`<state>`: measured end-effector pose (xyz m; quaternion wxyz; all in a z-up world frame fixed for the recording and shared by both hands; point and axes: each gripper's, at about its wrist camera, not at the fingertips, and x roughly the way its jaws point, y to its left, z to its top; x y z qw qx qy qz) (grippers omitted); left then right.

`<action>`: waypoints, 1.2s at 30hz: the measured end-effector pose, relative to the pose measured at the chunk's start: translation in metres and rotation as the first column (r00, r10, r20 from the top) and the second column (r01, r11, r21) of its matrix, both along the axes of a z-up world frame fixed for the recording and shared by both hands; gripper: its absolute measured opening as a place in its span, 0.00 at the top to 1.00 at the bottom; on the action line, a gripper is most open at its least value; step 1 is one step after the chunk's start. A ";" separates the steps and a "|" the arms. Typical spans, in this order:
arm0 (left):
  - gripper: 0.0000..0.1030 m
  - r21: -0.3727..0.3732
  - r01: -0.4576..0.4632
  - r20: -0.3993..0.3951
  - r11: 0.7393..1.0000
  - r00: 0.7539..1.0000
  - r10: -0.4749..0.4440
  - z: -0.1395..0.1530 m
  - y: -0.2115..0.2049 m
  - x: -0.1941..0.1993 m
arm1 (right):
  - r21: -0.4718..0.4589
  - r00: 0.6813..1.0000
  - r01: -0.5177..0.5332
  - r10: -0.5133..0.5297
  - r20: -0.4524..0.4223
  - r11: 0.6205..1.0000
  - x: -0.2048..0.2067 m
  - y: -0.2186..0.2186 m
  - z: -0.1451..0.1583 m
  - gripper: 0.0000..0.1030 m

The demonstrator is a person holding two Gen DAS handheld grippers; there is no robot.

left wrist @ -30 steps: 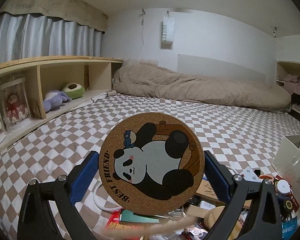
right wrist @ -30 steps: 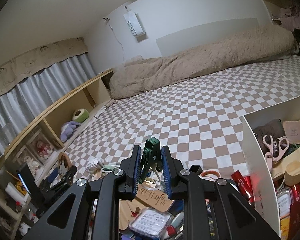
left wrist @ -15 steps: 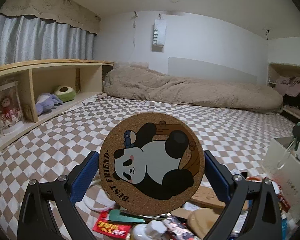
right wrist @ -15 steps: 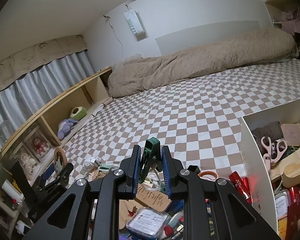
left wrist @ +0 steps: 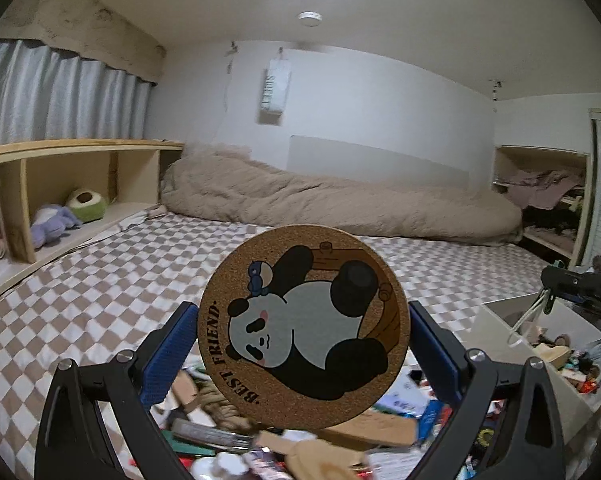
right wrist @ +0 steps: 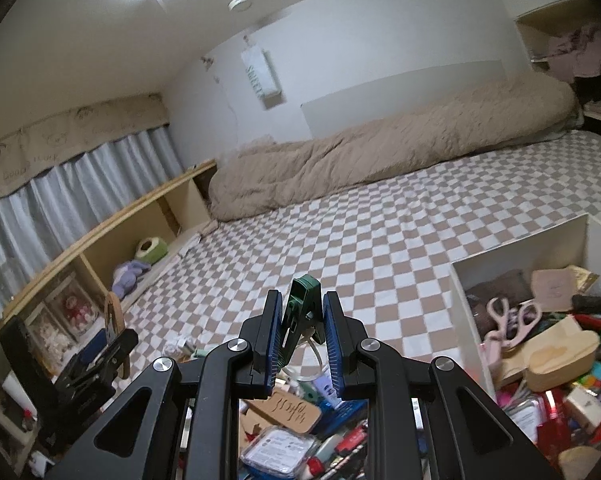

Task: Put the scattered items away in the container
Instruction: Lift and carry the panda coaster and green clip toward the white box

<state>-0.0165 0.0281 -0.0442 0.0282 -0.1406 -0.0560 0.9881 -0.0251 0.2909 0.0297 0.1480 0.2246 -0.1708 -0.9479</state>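
Observation:
A round cork coaster (left wrist: pixel 304 328) printed with a panda stands upright between the blue pads of my left gripper (left wrist: pixel 302 312), which is shut on its edges above the clutter pile. My right gripper (right wrist: pixel 303 298) is shut on a green clip (right wrist: pixel 302 300) with a white loop hanging from it. In the left wrist view the right gripper (left wrist: pixel 572 280) hovers over the white box (left wrist: pixel 496 320) at the right. In the right wrist view the box (right wrist: pixel 516 248) sits at the right, filled with several items, and the left gripper (right wrist: pixel 116 344) is at the far left.
Scattered items (right wrist: pixel 284 412) lie on the checkered bedspread (right wrist: pixel 380 232) below both grippers. A rolled beige duvet (left wrist: pixel 340 204) lies along the far wall. A wooden shelf (left wrist: pixel 80 184) with plush toys runs along the left side.
Both grippers have risen and tilted up. The left one has swung right toward the white box, and the right gripper with its clip now shows above the box. Both grips are unchanged.

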 end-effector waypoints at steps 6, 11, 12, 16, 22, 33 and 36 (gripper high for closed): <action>0.02 -0.010 0.071 -0.016 0.997 0.997 -0.071 0.014 0.036 0.002 | 0.001 0.998 0.067 -0.067 -0.017 0.998 0.008 0.030 0.007 0.79; 0.02 -0.020 0.143 -0.033 0.989 0.989 -0.144 0.026 0.068 0.004 | 0.018 0.992 0.128 -0.127 -0.022 0.992 0.015 0.053 0.008 0.79; 0.02 -0.022 0.158 -0.039 0.987 0.987 -0.159 0.029 0.075 0.005 | 0.012 0.990 0.140 -0.140 -0.023 0.990 0.017 0.059 0.008 0.79; 0.02 -0.018 0.218 -0.046 0.976 0.975 -0.219 0.037 0.099 0.004 | -0.002 0.982 0.190 -0.190 -0.021 0.982 0.025 0.084 0.008 0.79; 0.02 0.004 0.319 -0.030 0.948 0.947 -0.319 0.043 0.138 0.002 | -0.026 0.964 0.265 -0.265 -0.004 0.964 0.035 0.117 0.005 0.79; 0.02 0.054 0.443 0.028 0.895 0.895 -0.444 0.041 0.187 -0.002 | -0.052 0.959 0.270 -0.264 0.107 0.961 0.034 0.152 -0.018 0.79; 0.02 0.060 0.452 0.035 0.890 0.890 -0.454 0.042 0.193 -0.003 | -0.027 0.960 0.233 -0.225 0.167 0.972 0.025 0.151 -0.031 0.79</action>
